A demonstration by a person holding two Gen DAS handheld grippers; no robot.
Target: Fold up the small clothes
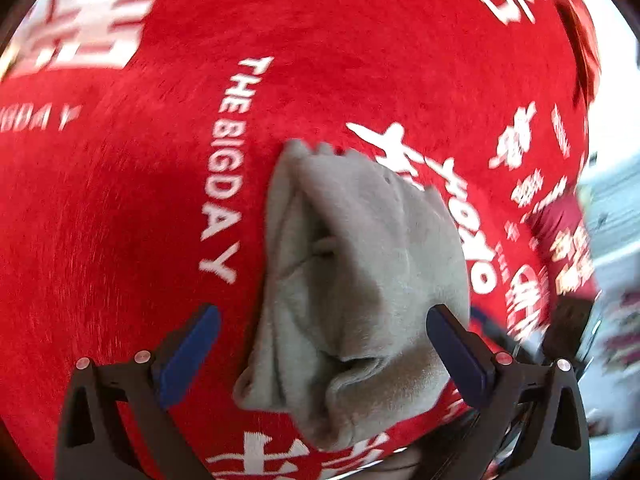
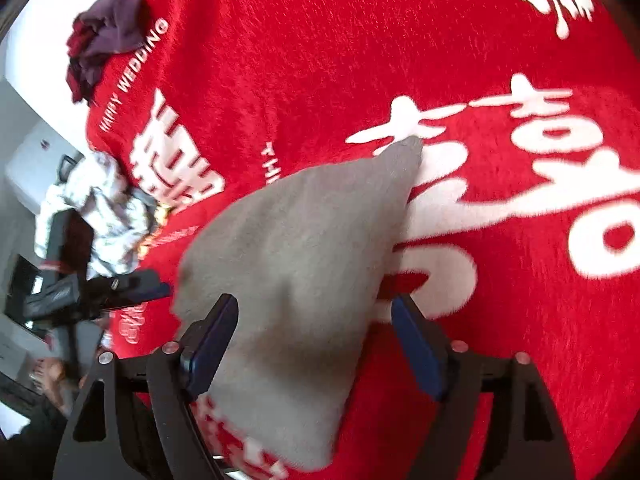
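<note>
A red blanket (image 1: 120, 220) printed with white lettering is covering the whole surface. A folded grey garment (image 1: 352, 280) is lying on it, well in from the edges. Toward one edge, a heap of dark purple and maroon clothes (image 2: 104, 40) is sitting, and a pale crumpled bundle (image 2: 100, 208) is resting farther along that same edge.

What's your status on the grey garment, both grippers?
Left gripper open, right gripper open, jaws straddling it. Grey garment bunched on red blanket. Nothing in the way.
</note>
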